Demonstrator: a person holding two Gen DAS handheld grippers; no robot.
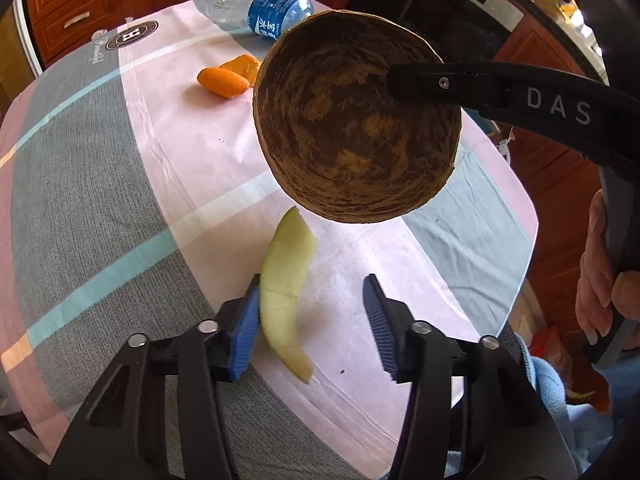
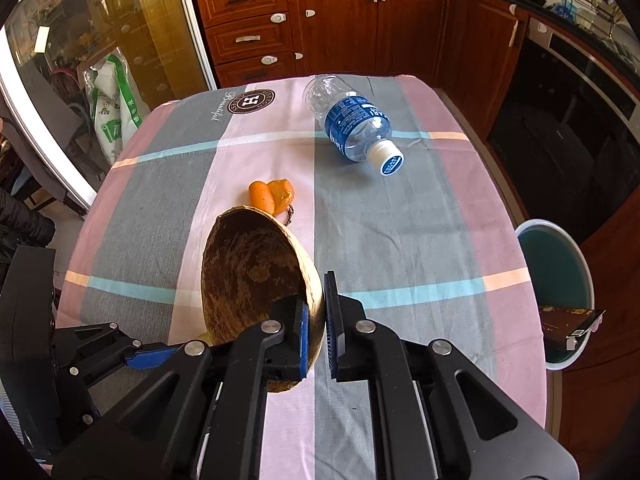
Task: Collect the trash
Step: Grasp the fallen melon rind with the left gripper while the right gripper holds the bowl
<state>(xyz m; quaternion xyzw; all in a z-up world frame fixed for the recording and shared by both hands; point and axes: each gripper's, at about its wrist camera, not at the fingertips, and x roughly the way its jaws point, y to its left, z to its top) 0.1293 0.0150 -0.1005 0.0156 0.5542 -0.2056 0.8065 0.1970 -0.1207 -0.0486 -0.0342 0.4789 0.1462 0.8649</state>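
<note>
Left tongs, left wrist view: left gripper (image 1: 312, 320) spread wide, low over the tablecloth (image 1: 100, 200); nothing clamped.
Melon peel: pale green strip (image 1: 286, 296) lying on the cloth between the blue pads, touching the left-hand pad (image 1: 246, 332).
Shell: brown half coconut shell (image 1: 356, 120) held above the table, hollow side facing the camera, pinched at its rim by the right gripper (image 1: 404, 80).
Hand: right hand (image 1: 600, 272) wrapped round the gripper handle at the right edge.
Far items: orange peel pieces (image 1: 230, 76); plastic water bottle (image 1: 260, 6) on its side.
Right tongs, right wrist view: right gripper (image 2: 316, 320) narrowed onto the coconut shell (image 2: 248, 272) wall.
Beyond: orange peel (image 2: 272, 196); capped bottle (image 2: 356, 124).
Bin: round trash bin (image 2: 560, 264) on the floor, beside the table's right edge.
Left gripper: visible at lower left (image 2: 132, 356).
</note>
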